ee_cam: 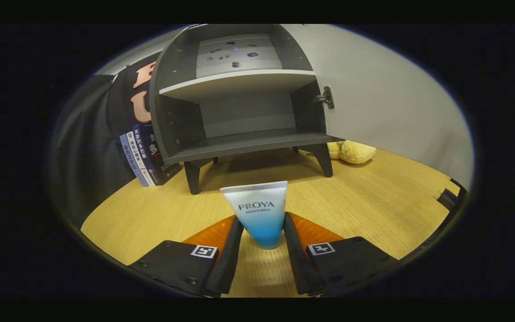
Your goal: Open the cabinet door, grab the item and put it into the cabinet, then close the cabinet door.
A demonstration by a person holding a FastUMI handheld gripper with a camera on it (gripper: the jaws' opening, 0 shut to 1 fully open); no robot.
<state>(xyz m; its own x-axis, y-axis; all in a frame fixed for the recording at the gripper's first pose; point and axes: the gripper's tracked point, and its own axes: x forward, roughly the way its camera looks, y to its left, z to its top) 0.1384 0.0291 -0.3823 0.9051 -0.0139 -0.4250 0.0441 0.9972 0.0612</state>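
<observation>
Tube [260, 210] stands upright, cap down, clamped between hand-held gripper [263, 228] fingers.

Open cabinet [239, 112] ahead, door [373, 98] swung aside.

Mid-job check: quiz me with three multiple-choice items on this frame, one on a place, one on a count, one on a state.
1. Where is the white-and-blue tube?
A. on the cabinet's lower shelf
B. standing cap-down between the fingers of the hand-held gripper
C. beside the books

2. How many open compartments does the cabinet show?
A. one
B. two
C. four

3. What state is the cabinet door in?
A. swung open
B. shut
C. taken off

Answers:
1 B, the fingers flank the tube's lower part on both sides, though contact is unclear.
2 B, one shelf splits the inside into upper and lower.
3 A, the interior is exposed and the door hangs from its hinge.
</observation>
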